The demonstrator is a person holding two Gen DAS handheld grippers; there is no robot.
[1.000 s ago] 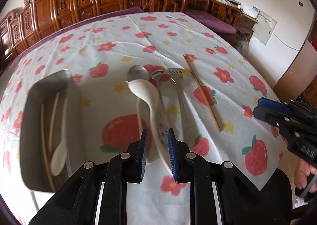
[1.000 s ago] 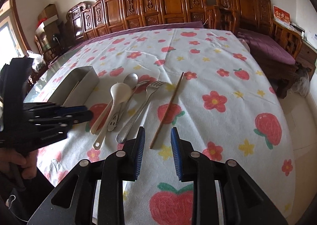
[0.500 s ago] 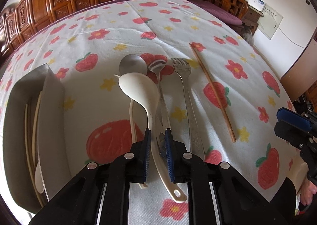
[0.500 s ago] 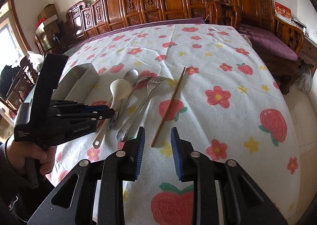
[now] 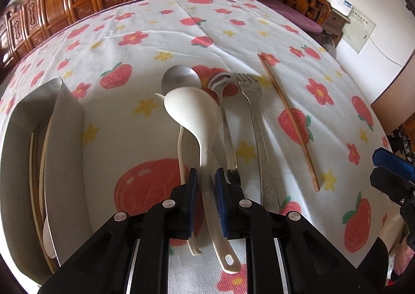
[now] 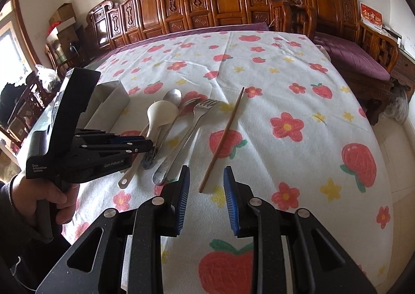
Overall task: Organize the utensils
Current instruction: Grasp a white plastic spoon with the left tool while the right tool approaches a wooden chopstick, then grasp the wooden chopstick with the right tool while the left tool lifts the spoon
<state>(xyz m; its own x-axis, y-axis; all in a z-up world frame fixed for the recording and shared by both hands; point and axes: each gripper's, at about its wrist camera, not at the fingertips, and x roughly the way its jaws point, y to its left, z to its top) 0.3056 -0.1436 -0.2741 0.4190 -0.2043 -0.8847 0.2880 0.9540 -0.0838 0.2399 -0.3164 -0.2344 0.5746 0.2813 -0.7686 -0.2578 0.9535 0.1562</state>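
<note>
The left gripper [image 5: 206, 177] has its jaws narrow around the handle of the white spoon [image 5: 193, 112], and the blue pads seem to press it. The handle runs almost along the gripper's own line, bowl away from it. The spoon lies on the bench [image 5: 233, 29] over the metal utensils [image 5: 228, 123]. The metal holder [image 5: 66, 117] stands to the left — the lift must go that way. The right gripper [image 6: 206, 185] hangs part open and empty above the brown chopstick [image 6: 224, 135].
</note>
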